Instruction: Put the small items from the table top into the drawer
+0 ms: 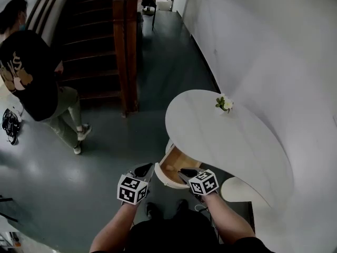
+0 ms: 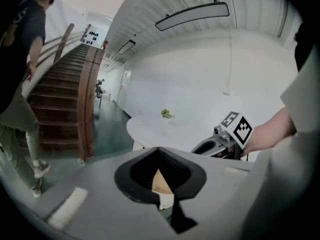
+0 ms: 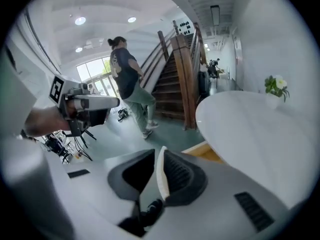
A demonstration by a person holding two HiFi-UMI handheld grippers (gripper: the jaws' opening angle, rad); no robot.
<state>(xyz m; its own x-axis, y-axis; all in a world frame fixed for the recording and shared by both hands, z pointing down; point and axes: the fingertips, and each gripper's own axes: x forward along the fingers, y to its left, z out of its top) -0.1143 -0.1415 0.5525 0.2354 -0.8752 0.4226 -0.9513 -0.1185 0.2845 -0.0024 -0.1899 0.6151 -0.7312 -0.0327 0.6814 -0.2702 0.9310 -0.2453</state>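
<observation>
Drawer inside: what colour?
Tan wood inside the drawer, with a white curved front. The head view shows it best.

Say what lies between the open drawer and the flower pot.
Only bare white table top, in the head view, between the wooden open drawer and small white flower pot.

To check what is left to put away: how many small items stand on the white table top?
1: a small flowering plant at the far edge of the table, beside the wall. Nothing else shows on the top.

Two grippers (image 1: 143, 171) (image 1: 187, 172), one table (image 1: 237, 141), one drawer (image 1: 176, 166), seemingly one plant (image 1: 224, 104)
</observation>
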